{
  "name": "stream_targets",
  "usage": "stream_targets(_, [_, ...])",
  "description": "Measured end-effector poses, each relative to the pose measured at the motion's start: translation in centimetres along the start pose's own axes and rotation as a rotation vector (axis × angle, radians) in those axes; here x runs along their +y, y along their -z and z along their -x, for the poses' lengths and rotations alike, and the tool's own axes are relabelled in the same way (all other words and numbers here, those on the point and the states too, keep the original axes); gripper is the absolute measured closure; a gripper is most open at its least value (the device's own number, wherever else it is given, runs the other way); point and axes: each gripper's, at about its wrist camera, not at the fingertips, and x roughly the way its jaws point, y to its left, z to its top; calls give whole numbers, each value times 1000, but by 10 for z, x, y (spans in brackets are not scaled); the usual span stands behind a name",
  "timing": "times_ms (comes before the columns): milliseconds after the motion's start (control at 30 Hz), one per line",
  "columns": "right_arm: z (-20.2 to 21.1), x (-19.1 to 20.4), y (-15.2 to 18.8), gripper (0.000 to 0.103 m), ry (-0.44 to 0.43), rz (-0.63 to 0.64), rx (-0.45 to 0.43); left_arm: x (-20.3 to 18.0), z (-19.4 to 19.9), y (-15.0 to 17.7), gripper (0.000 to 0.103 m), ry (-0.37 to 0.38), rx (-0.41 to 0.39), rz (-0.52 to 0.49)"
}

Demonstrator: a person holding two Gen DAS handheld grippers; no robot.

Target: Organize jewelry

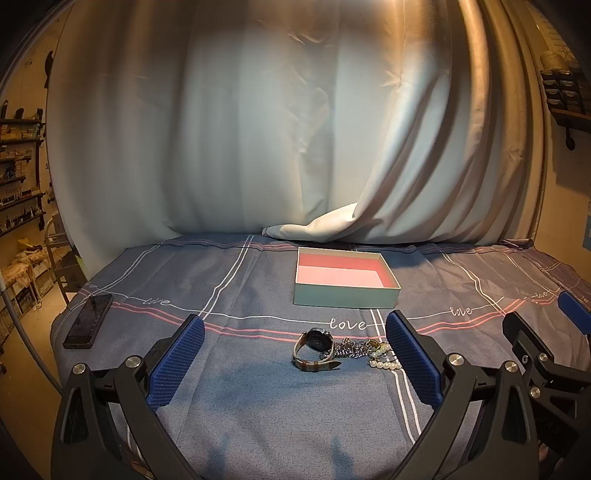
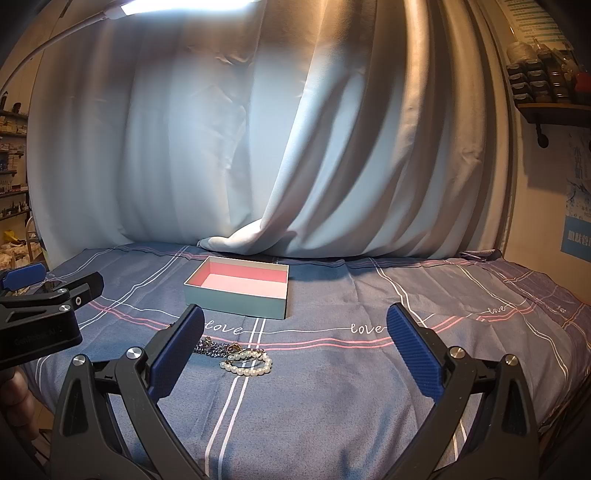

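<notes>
A wristwatch with a pale strap lies on the blue cloth beside a silver chain, a gold piece and a pearl bracelet. Behind them stands an open box with a pink inside. My left gripper is open and empty, its fingers on either side of the jewelry, short of it. In the right wrist view the pearl bracelet, chain and box show left of centre. My right gripper is open and empty.
A black phone lies at the table's left edge. A pale curtain hangs behind the table. A lamp shines from above. Shelves stand off to the left.
</notes>
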Motion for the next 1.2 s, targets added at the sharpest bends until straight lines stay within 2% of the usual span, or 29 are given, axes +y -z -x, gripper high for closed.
stream_targets(633, [-1,4,-3,6,-4,7,16,3,-2,-2,6,-1,15,-1])
stream_targets(767, [-18,4,-10,6,-33,-19,113,8,-18,-5,6,-10,94,-11])
stream_targets(933, [-54,3,-13,6,-21,16,236,15,-56,-11,6,35,232,-16])
stream_targets(1100, [-109,-4,1,6,-28,27,397,2,-117,-3,6,74,399,-125])
stream_targets(1200, [-144,-4,15,5,-41,43,493,-4,-157,5,6,112,517,-155])
